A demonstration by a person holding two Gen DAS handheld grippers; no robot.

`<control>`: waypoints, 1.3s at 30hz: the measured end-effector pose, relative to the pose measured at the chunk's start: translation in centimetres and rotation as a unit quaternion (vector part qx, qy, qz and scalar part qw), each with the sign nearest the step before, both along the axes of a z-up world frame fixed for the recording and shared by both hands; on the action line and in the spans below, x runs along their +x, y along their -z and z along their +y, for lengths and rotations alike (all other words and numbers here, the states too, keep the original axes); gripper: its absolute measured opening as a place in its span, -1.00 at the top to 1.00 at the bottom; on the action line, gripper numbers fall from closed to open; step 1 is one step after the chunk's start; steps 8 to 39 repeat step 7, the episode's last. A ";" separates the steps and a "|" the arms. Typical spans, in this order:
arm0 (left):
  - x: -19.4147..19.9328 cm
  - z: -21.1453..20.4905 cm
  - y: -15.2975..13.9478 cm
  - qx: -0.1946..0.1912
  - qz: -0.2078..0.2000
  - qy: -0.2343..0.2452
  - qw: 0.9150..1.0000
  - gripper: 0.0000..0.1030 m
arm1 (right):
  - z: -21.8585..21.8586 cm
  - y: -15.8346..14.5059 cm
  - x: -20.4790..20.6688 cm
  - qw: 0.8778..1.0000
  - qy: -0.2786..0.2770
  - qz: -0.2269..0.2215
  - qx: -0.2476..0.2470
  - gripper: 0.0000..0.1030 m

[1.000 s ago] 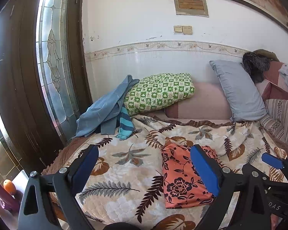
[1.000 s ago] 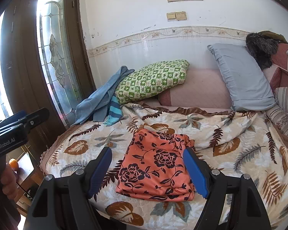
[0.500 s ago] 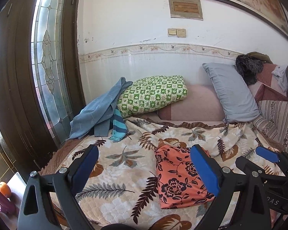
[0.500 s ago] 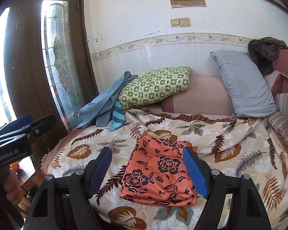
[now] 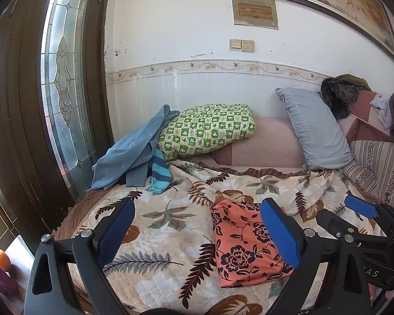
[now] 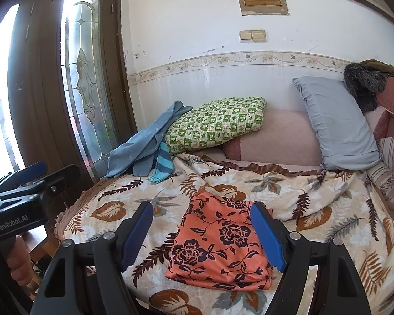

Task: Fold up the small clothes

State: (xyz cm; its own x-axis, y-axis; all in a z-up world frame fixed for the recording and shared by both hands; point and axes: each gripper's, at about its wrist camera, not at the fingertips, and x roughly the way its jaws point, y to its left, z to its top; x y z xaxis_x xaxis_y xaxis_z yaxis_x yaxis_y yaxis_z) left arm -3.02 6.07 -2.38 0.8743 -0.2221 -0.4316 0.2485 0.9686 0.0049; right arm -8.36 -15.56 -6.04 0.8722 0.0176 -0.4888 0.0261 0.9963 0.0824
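Now both grippers hang above the near edge of a bed covered by a cream quilt with a leaf print (image 6: 328,210), and neither one holds anything. The right gripper (image 6: 202,233) has its blue pads spread wide, and between them, lower down on the quilt, lies the task's garment: an orange cloth with dark flowers (image 6: 220,246), folded into a neat rectangle and touching no pad. The left gripper (image 5: 197,232) is likewise spread wide over bare quilt, with the folded orange cloth (image 5: 244,244) showing just past its right-hand pad. At the far left of the right wrist view a hand (image 6: 19,262) grips the left gripper's handle. Well behind the folded cloth, by the wall, a green checked pillow (image 6: 218,123) leans on a pink bolster (image 6: 275,136), a crumpled blue garment (image 6: 147,144) is draped beside it, and a grey pillow (image 6: 336,123) stands tilted to the right.
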 end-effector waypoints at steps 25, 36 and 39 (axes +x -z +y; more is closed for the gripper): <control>0.5 -0.2 0.4 -0.008 -0.020 0.007 1.000 -0.87 | -0.4 0.4 0.9 1.000 0.005 0.004 0.006 -0.55; 0.5 -0.2 0.4 -0.008 -0.020 0.007 1.000 -0.87 | -0.4 0.4 0.9 1.000 0.005 0.004 0.006 -0.55; 0.5 -0.2 0.4 -0.008 -0.020 0.007 1.000 -0.87 | -0.4 0.4 0.9 1.000 0.005 0.004 0.006 -0.55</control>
